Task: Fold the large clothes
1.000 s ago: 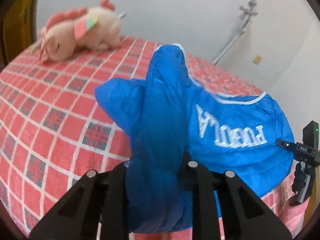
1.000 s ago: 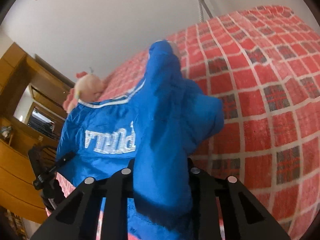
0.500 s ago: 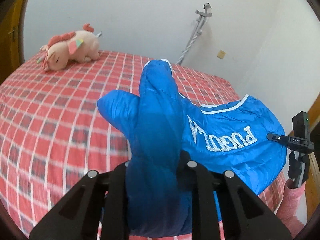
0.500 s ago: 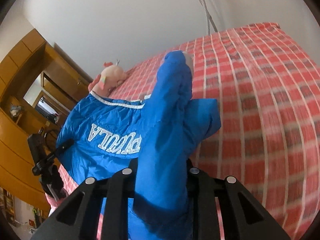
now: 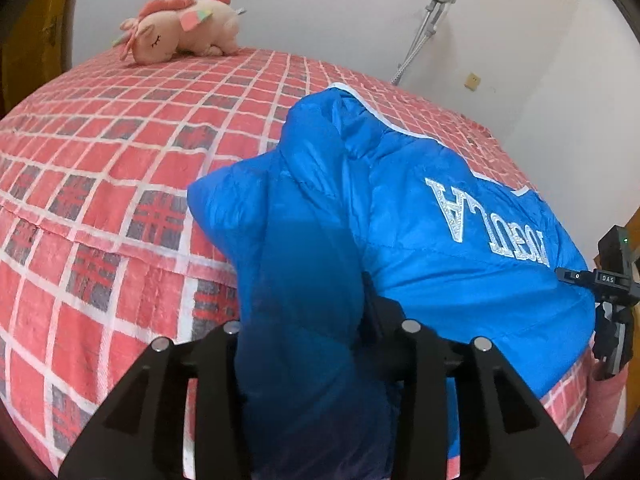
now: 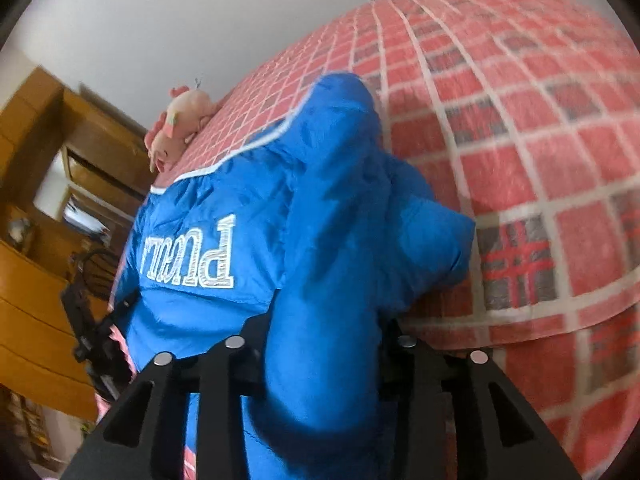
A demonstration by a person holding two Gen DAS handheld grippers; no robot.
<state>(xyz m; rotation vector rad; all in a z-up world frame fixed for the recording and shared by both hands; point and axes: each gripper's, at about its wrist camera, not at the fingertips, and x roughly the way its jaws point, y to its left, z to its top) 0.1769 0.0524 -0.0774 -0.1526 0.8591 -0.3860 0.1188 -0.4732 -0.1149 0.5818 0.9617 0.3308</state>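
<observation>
A: Here we are over the bed [image 5: 120, 168], red-and-white checked cover, and the blue puffer jacket [image 5: 460, 272] is lying across its near corner, white lettering facing up.

B: And look at the left claw [image 5: 316, 344]. One blue sleeve [image 5: 304, 264] runs straight down between its two black fingers [image 5: 218, 364].

A: Those jaws have just been opening, with the sleeve sitting in the gap. Whether the pads press on the fabric at this moment, I cannot tell; the padding bulges over them and hides the contact.

B: Same story on the other side. The right claw [image 6: 320, 360] has the other sleeve [image 6: 324, 288] threaded between its fingers [image 6: 416, 372], jaws just widened as well, grip impossible to judge from here.

A: The sleeve ends point up the bed, away from the cameras, and the jacket's body bridges the two claws.

B: You can spot each claw from the other camera too, at the jacket's far edge, a black frame just off the bed corner.

A: Up at the far side of the bed there's a pink plush toy [image 5: 180, 28] lying by the white wall [image 5: 340, 12].

B: And wooden furniture [image 6: 44, 280] off to the left in the right camera.
</observation>
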